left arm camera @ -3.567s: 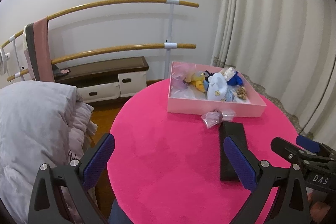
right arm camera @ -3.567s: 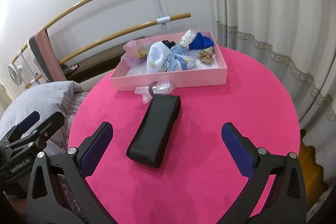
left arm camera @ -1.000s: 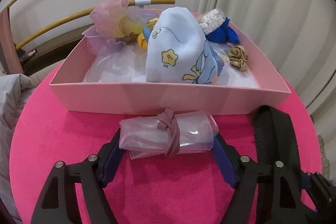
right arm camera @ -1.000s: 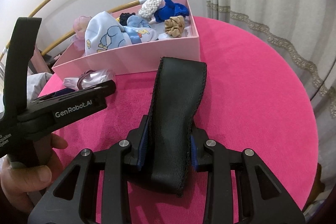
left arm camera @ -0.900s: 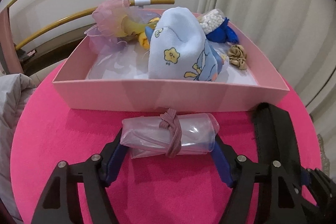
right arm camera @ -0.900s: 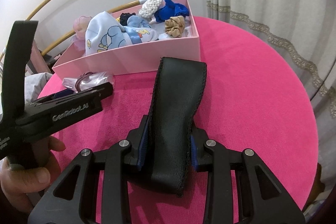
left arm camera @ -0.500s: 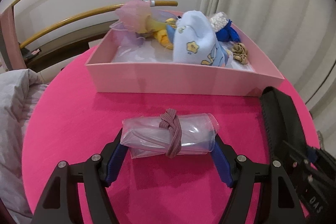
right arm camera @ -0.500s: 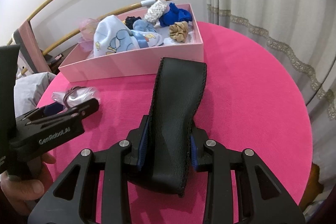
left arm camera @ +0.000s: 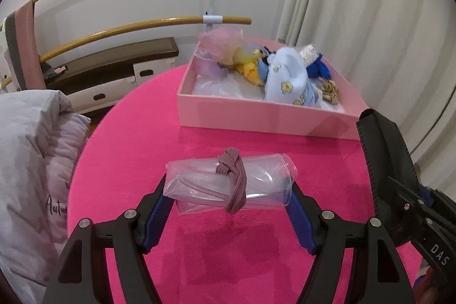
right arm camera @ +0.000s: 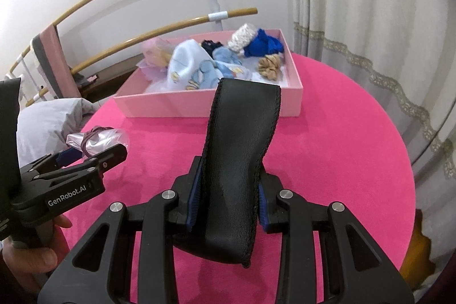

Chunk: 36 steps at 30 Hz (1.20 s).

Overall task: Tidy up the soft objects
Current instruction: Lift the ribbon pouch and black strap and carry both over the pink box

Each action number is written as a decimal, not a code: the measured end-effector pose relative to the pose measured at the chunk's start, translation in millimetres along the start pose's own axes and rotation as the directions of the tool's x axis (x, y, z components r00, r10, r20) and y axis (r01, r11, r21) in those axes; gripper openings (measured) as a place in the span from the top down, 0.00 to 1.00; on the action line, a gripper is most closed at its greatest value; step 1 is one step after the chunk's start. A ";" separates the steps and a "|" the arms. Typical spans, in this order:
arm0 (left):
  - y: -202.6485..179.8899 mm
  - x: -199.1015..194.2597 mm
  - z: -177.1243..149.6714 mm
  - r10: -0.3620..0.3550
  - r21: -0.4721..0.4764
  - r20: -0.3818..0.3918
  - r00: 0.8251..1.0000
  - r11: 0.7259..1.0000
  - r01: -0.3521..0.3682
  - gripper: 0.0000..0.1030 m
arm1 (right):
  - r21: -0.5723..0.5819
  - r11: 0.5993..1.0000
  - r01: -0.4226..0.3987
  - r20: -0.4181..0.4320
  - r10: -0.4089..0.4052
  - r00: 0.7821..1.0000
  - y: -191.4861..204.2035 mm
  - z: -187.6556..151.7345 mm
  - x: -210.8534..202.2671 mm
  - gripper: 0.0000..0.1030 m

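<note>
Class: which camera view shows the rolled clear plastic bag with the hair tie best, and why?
The left wrist view: the rolled plastic bag lies full-length between the left gripper fingers, mauve hair tie plain. The right wrist view shows only its crumpled end, partly hidden by that gripper.

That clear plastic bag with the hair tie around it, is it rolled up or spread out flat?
Rolled up. The plastic bag forms a tight tube, cinched by a hair tie and pinched endwise in the left gripper.

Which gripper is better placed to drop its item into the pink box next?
Probably the right gripper: its black pouch already points at the pink box, tip near the front wall. The left gripper, holding the plastic roll, sits farther back.
</note>
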<state>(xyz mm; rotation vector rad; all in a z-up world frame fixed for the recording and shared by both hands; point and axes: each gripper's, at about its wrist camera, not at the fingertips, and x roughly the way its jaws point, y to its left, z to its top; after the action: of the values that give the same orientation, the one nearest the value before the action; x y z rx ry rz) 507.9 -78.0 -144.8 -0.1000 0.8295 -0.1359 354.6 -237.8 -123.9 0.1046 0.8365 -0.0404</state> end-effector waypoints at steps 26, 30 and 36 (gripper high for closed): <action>3.4 -117.7 32.3 0.023 0.036 0.195 0.980 0.999 -0.031 0.32 | -0.118 0.991 -0.070 0.161 0.088 0.983 32.9 69.5 -70.9 0.71; 1.8 -121.7 50.7 0.023 0.031 0.219 0.975 0.999 -0.030 0.32 | -0.119 0.989 -0.086 0.170 0.106 0.980 32.6 86.4 -72.0 0.71; 0.1 -115.2 86.8 0.010 0.019 0.239 0.971 1.000 -0.015 0.32 | -0.064 0.990 -0.127 0.175 0.137 0.975 14.8 118.7 -59.7 0.71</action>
<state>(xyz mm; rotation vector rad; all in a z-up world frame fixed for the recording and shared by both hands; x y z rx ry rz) 495.3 -56.5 -2.8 -0.0893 0.5884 -0.1175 403.5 -236.3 0.6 0.1051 0.6485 0.0964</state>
